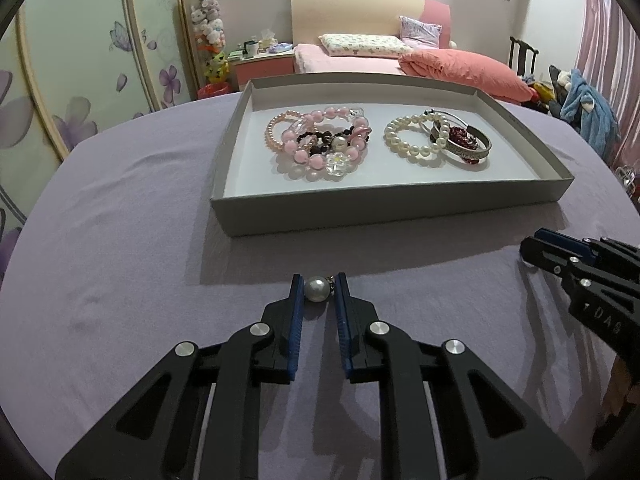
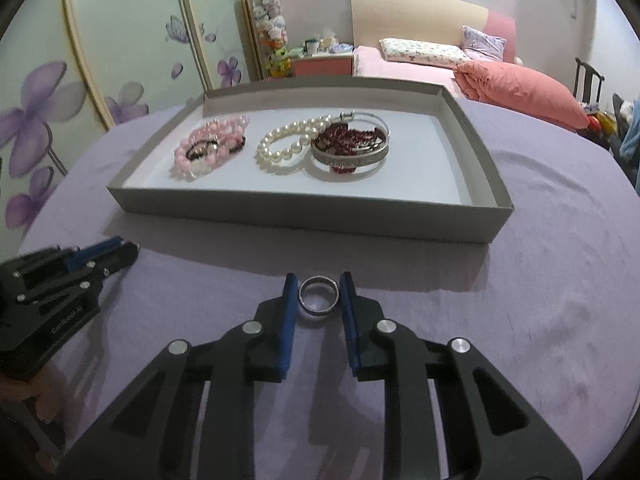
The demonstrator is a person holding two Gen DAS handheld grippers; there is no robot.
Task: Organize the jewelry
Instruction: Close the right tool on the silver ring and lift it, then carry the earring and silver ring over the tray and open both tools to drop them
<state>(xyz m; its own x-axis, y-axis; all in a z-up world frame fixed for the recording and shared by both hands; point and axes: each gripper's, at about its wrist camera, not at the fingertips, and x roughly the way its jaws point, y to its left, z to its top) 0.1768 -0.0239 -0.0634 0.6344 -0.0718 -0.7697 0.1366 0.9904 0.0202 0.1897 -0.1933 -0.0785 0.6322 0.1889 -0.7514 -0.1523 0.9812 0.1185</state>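
Between the jaws of the left gripper [image 1: 318,286] sits a pearl earring [image 1: 317,289], a round grey-white bead with a small metal fitting on its right side, down on the lilac-covered tabletop [image 1: 120,240]. The blue pads flank the bead closely and seem to touch it on both sides, so the jaws read as clamped on it, though the fisheye view leaves the left contact a little uncertain. The right gripper [image 2: 319,292] mirrors this a short way off: a plain metal ring [image 2: 319,295] lies flat on the cloth between its blue pads, which stand just at the band's outer edges, apparently pinching it.

Beyond both pieces, further from the person, lies the shallow grey tray [image 1: 384,210]. Its left half holds a heap of pink bead bracelets [image 1: 316,138] with dark beads and a clear flower charm; its right half holds a white pearl bracelet [image 1: 416,136] leaning against a silver bangle [image 1: 466,146] with a dark red bead piece inside it. The near part of the tray floor is bare.

The step in hand looks like the pick-up of the last two loose pieces, both still on the tabletop. The next move calls for firm, even pressure, since a round bead and a thin band can each slip sideways, then a lift clear of the tray's near wall before each piece is carried over and set down on the bare floor.
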